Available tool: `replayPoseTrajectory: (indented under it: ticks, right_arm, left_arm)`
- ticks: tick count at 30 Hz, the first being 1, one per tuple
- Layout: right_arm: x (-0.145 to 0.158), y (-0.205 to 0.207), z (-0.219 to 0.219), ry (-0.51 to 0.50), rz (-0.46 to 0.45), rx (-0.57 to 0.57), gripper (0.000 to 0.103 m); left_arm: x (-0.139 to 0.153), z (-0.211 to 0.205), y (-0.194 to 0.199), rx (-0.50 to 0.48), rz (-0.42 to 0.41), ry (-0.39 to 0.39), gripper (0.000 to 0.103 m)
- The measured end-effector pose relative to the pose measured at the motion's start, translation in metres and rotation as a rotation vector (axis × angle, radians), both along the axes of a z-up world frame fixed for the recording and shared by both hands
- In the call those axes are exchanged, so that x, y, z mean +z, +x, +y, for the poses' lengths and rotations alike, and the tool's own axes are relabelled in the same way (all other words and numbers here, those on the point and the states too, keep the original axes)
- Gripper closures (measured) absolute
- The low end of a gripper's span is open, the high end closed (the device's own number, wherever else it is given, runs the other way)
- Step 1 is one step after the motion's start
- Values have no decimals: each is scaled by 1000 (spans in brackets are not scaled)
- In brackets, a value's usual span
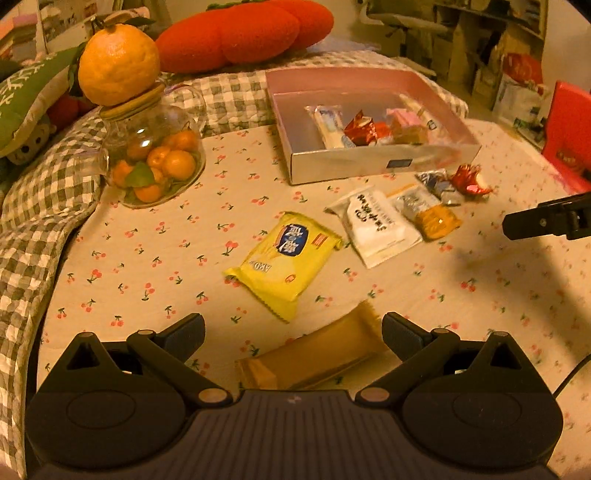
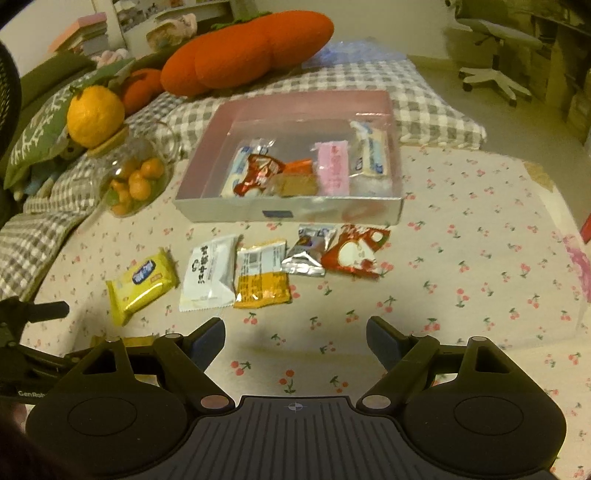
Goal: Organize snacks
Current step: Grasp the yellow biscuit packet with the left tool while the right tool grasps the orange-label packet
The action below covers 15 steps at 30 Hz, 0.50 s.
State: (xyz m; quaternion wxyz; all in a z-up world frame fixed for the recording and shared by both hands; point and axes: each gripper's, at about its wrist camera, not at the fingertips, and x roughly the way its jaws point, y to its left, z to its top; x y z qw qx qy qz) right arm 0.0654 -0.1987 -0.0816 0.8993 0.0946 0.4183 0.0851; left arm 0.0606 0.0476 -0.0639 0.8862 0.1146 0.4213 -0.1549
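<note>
The left gripper [image 1: 293, 332] stands with its jaws spread wide over a golden-brown bar packet [image 1: 314, 358] that lies on the cherry-print cloth [image 1: 147, 258]; the packet sits between the fingers, but the pads do not press on it. The right gripper [image 2: 295, 338] is also parted, with nothing but bare cloth between its fingers.

Just beyond the bar lies a yellow packet [image 1: 286, 262]; next to it a white packet [image 1: 376, 225] with dark lettering, then an orange-and-clear packet [image 1: 428, 212] touching it, then a small silver packet [image 1: 439, 186] and a red foil wrapper [image 1: 471, 181] (these last two close to the box's front wall). The shallow box [image 2: 288, 212], pink inside and pale outside, holds several snacks already: a white-and-blue bar [image 2: 369, 153], a pink packet [image 2: 332, 168], a red wrapper [image 2: 258, 173] among them.

To the left stands a glass jar [image 1: 155, 158] of small oranges, a large orange [image 1: 118, 62] resting on its lid; behind it lies a big red cushion [image 1: 240, 33] on checked bedding [image 1: 37, 206].
</note>
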Motion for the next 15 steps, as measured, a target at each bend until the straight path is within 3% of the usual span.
replayPoseTrajectory:
  ticks: [9, 15]
  right_arm:
    - [-22, 16, 8, 26, -48, -11, 17]
    - [-32, 31, 13, 65, -45, -43, 18]
  left_arm:
    - [-12, 3, 14, -29, -99, 4, 1]
    - [-23, 8, 34, -13, -76, -29, 4]
